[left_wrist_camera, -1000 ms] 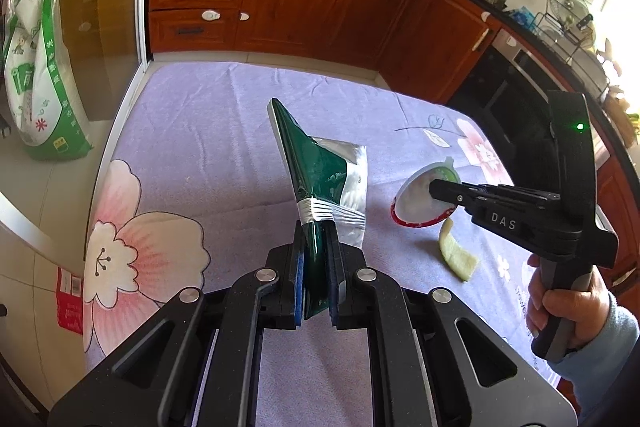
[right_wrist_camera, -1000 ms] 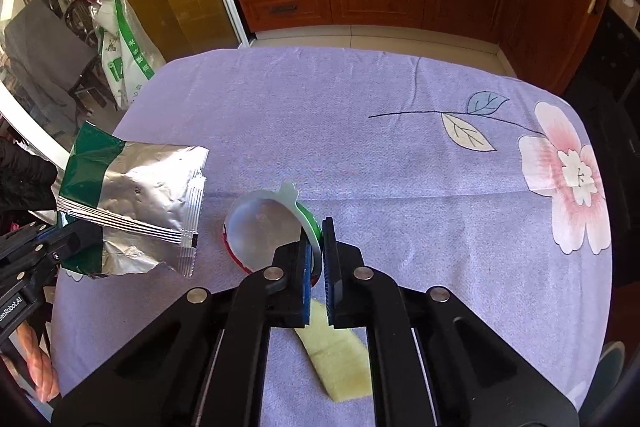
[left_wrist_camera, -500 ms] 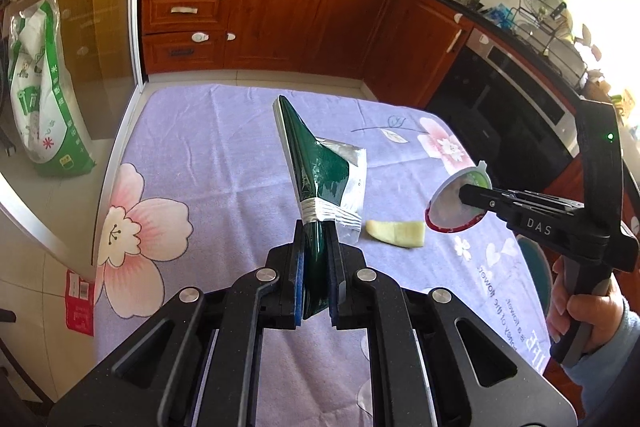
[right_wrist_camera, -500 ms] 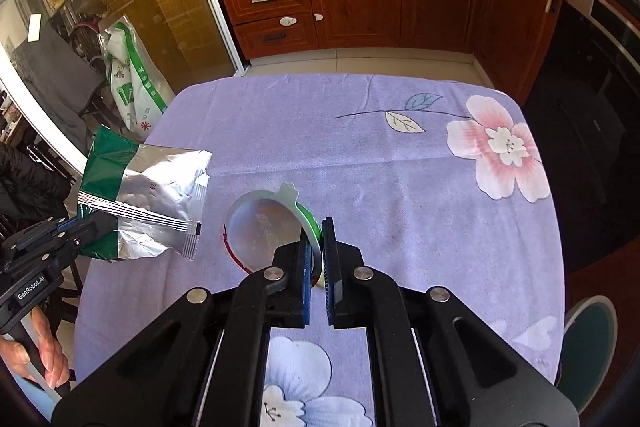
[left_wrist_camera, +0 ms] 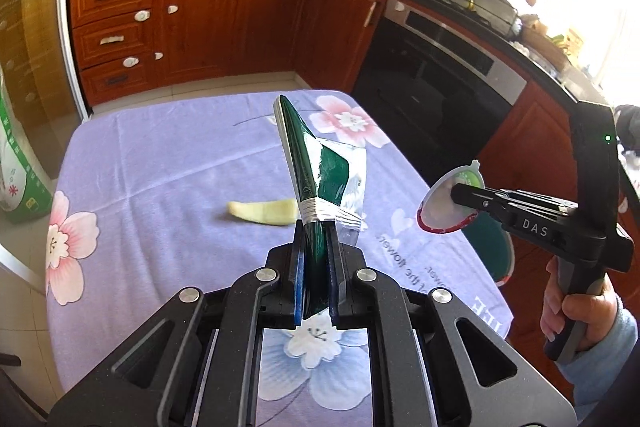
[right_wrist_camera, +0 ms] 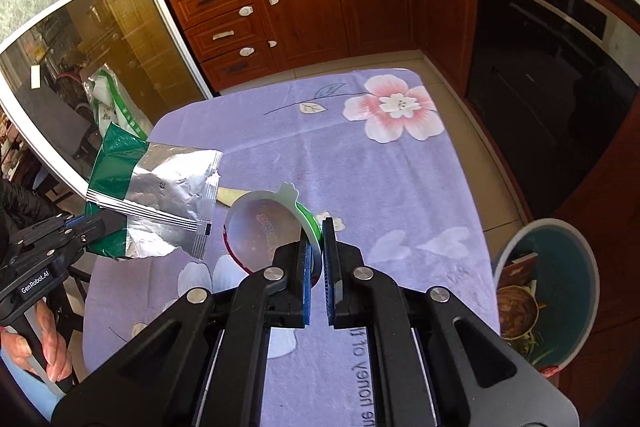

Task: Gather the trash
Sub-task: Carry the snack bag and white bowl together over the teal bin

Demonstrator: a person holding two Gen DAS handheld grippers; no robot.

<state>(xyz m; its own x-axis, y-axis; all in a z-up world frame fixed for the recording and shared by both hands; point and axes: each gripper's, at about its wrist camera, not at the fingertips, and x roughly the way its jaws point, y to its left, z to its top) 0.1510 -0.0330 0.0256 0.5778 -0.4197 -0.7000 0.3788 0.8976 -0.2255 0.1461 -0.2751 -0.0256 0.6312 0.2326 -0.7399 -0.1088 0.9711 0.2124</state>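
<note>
Clamping a green-and-silver foil wrapper (left_wrist_camera: 320, 183) by its lower edge, the left gripper (left_wrist_camera: 316, 267) holds it upright above the table (left_wrist_camera: 160, 155), fingers (left_wrist_camera: 298, 279) narrow around it. Beside it, the right gripper (right_wrist_camera: 318, 259) pinches a round peel-off lid (right_wrist_camera: 264, 227) by its rim, fingers nearly together, the lid lifted clear of the lilac flowered cloth. A pale peel strip (left_wrist_camera: 264, 213) lies on the table just past the wrapper. Off the table's right edge stands a teal bin (right_wrist_camera: 556, 247) with scraps inside. Wooden cabinets (left_wrist_camera: 224, 27) line the far wall.
</note>
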